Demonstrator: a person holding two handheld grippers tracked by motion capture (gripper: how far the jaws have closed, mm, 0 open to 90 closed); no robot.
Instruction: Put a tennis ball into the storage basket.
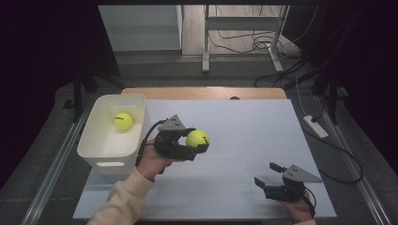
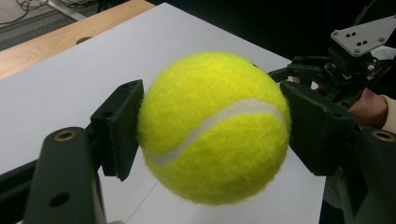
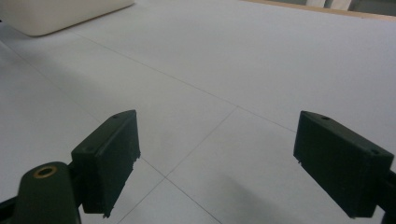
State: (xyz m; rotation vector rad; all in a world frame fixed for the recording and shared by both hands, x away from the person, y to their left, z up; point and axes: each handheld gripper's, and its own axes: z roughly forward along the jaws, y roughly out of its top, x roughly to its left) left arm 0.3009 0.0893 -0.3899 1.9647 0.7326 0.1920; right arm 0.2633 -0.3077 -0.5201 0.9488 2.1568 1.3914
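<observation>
My left gripper (image 1: 199, 144) is shut on a yellow-green tennis ball (image 1: 197, 138), holding it above the white table sheet (image 1: 244, 126) just right of the white bin (image 1: 98, 152). In the left gripper view the ball (image 2: 212, 128) sits squeezed between both black pads (image 2: 119, 128). A second tennis ball (image 1: 123, 120) lies inside the bin near its far wall. My right gripper (image 1: 267, 176) rests low near the table's front right, jaws wide apart with nothing between them; the right gripper view shows its pads (image 3: 109, 158) over bare sheet.
A wooden table edge (image 1: 202, 92) runs behind the sheet. The bin's corner (image 3: 56, 14) shows at the upper left of the right gripper view. Beyond the table stand metal desk legs (image 1: 206, 42), cables and a white power strip (image 1: 315, 125) on the floor.
</observation>
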